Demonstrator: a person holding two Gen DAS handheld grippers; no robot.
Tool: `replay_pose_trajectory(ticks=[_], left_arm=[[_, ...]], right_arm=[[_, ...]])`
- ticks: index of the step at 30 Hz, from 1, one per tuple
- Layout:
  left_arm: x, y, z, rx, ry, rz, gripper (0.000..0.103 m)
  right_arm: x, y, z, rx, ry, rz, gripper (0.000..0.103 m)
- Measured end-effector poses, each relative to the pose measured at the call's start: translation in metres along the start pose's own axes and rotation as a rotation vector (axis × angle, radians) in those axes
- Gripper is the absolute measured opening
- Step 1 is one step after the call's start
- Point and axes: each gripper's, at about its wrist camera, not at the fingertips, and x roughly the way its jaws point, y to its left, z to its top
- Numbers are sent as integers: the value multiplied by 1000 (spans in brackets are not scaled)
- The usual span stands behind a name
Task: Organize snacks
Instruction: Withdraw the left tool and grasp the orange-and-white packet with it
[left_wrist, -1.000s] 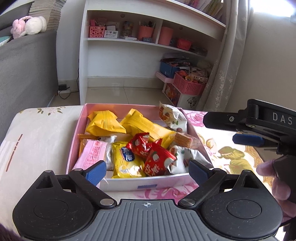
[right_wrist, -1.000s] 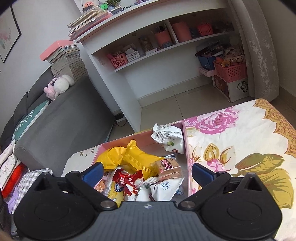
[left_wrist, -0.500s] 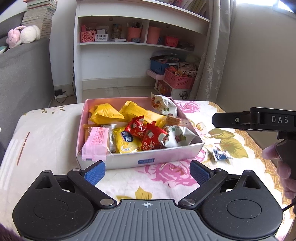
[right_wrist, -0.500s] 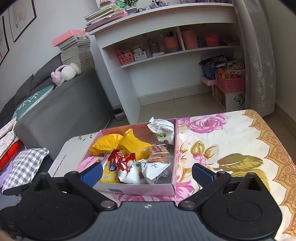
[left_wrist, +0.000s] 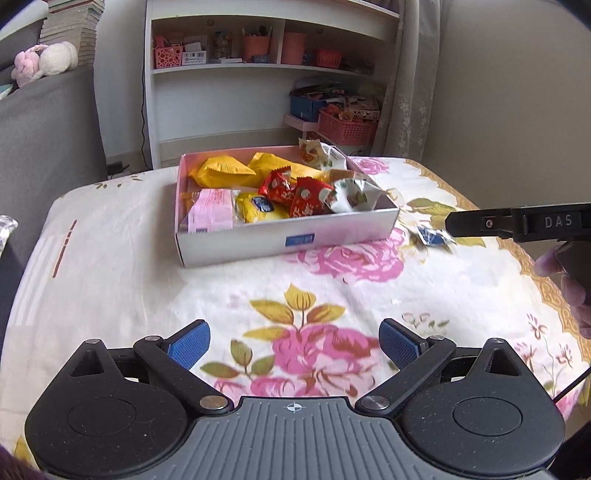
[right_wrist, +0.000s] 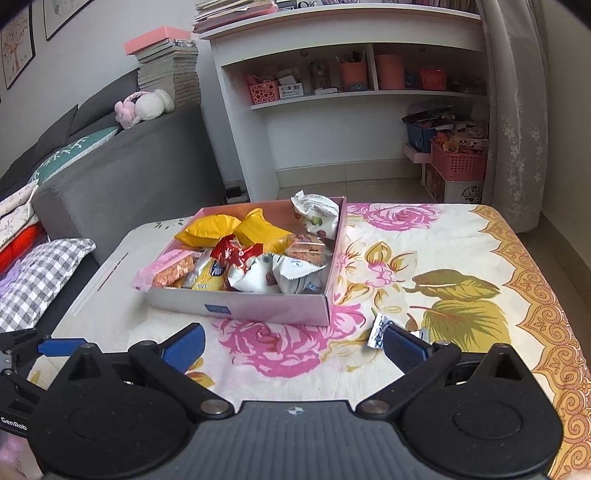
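Both claws spread empty, pink box (left_wrist: 284, 236) heaped with crinkled snack packets (left_wrist: 288, 188)

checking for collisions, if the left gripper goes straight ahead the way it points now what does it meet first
Probably the near wall of the pink snack box. The left gripper is open over bare floral cloth, nothing between; depth is hard to judge, so it might reach the cloth first.

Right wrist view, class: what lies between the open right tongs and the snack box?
Only bare floral cloth. The right tongs face the box; a blue-and-silver packet lies by the right fingertip, off that line.
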Motion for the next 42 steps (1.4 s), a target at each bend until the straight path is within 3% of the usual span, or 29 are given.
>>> replay_pose_trajectory(ticks=[9,19,28,32,36,42], left_arm=[[-20,-4,-36,45,35,-93,99],[-20,-30,-81,265,115,-198,99],[-11,-36,-86,306,165,-197,96],[-7,-36,-82,320,149,-173,77],[-3,-33,-74,288,136,-167,65],[6,-33,-66,273,119,-154,57]], right_arm=[[-9,18,-32,-45,56,20,97],[-14,30,-49,-87,86,25,97],[-9,30,-56,-105,113,0,97],[-6,21,-54,-94,108,-39,97],[1,6,-47,-61,100,-81,97],[15,-17,-41,-37,106,-144,97]])
